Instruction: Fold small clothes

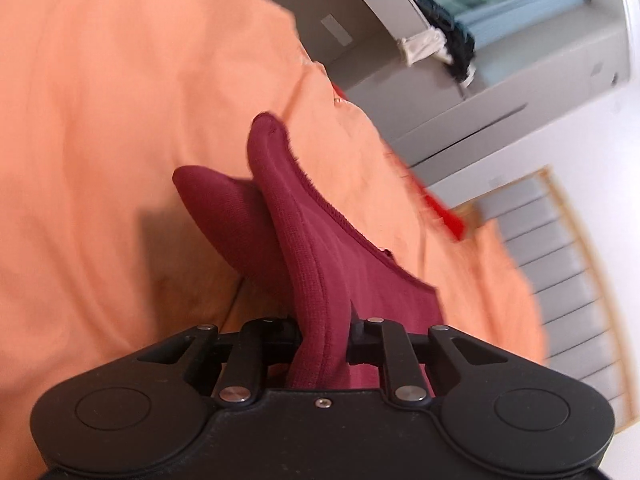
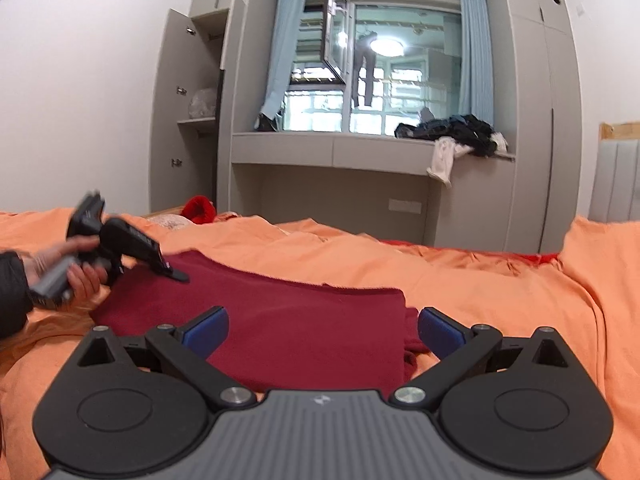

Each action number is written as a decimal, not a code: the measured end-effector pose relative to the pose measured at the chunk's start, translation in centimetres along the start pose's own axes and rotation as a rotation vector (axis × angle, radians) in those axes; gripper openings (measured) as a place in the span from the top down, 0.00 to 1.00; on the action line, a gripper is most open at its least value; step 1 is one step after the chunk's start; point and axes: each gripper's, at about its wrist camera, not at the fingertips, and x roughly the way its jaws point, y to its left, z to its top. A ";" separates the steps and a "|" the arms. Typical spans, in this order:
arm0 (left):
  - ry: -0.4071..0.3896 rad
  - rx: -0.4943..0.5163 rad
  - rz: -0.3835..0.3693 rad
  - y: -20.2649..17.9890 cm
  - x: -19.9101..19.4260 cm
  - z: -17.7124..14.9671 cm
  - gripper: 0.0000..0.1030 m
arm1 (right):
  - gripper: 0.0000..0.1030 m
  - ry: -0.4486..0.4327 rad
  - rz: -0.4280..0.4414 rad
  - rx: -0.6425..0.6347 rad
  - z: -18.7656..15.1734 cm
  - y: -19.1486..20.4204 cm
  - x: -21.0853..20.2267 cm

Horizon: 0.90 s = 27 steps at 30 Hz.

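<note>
1. The dark red garment (image 2: 280, 320) lies spread on the orange bedsheet (image 2: 500, 280) of a bed, its near part folded into a flat rectangle with a straight upper edge.
2. The left tongs (image 1: 324, 328) are clenched on a raised fold of that garment (the cloth runs up between the jaws and stands as a ridge in the left wrist view).
3. In the right wrist view a hand (image 2: 76, 268) grips the left tongs at the garment's left edge.
4. The right tongs (image 2: 322, 332) hang released just above the near part of the garment, blue pads (image 2: 208, 330) spread wide apart and touching nothing.
5. Behind the bed, a pile of dark clothes (image 2: 460, 132) sits on the window ledge.
</note>
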 end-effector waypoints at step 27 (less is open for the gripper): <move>0.223 0.609 0.439 -29.4 22.9 -11.1 0.24 | 0.00 -0.332 -0.208 0.788 -1.2 -20.5 -11.1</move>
